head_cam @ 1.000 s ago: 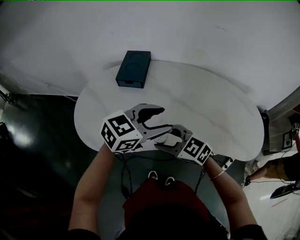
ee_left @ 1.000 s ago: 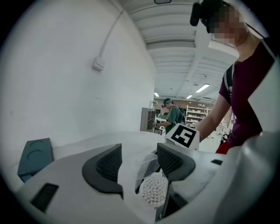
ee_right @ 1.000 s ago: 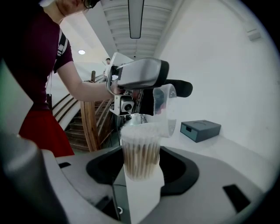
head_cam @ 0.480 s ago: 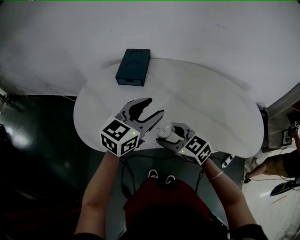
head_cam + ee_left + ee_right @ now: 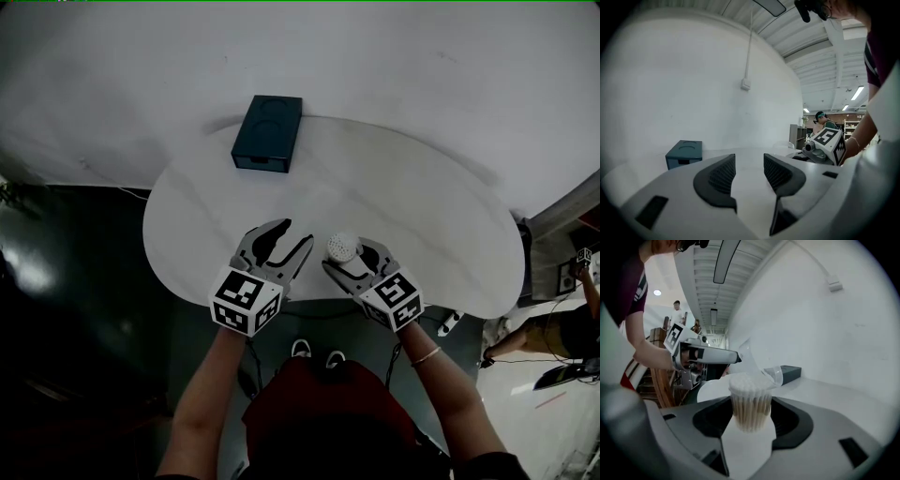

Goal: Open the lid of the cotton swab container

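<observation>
A small clear cotton swab container (image 5: 750, 401) packed with swabs stands upright between the jaws of my right gripper (image 5: 750, 414), which is shut on it. Its clear lid (image 5: 761, 365) is flipped up and hangs open at the far rim. In the head view the container (image 5: 343, 247) shows its white swab tops near the front edge of the table, in the right gripper (image 5: 351, 257). My left gripper (image 5: 292, 236) sits a short way left of it, apart from it. The left gripper's (image 5: 748, 161) jaws are closing with nothing between them.
A dark teal box (image 5: 267, 134) lies at the far left of the round white table (image 5: 422, 216), also seen as the box (image 5: 684, 153) in the left gripper view. A white wall stands behind the table. People stand in the background, beyond the table.
The left gripper has drawn back from over the container, leftward and toward me, and its jaws have narrowed. The right gripper kept its hold and shifted the container slightly farther onto the table.
</observation>
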{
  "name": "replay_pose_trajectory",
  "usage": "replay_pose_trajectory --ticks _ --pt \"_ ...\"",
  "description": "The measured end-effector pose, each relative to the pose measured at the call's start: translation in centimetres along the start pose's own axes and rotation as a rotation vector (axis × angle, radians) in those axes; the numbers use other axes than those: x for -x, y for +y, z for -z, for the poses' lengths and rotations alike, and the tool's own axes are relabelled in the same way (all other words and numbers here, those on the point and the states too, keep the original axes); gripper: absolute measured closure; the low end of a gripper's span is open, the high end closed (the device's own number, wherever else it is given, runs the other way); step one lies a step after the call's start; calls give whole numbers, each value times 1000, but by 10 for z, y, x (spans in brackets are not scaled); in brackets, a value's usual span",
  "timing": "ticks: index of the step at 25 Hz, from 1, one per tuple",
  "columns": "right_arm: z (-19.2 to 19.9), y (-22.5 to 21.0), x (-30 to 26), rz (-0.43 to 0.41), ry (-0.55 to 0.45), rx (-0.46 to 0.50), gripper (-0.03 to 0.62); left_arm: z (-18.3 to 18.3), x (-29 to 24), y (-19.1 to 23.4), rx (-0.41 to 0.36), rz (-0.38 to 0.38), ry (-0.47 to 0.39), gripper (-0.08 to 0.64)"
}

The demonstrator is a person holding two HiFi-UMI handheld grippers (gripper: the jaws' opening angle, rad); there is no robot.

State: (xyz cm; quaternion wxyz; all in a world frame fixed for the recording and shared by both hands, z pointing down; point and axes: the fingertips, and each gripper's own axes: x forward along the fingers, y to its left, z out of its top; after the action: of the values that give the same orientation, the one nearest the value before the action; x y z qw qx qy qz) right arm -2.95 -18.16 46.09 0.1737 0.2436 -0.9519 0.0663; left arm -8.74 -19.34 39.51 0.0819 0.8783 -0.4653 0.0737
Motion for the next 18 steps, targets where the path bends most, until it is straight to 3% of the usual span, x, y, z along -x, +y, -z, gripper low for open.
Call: replay_pose_trajectory --ticks 18 --pt "23 -61 -29 239 39 -84 328 54 1 21 70 -59 86 364"
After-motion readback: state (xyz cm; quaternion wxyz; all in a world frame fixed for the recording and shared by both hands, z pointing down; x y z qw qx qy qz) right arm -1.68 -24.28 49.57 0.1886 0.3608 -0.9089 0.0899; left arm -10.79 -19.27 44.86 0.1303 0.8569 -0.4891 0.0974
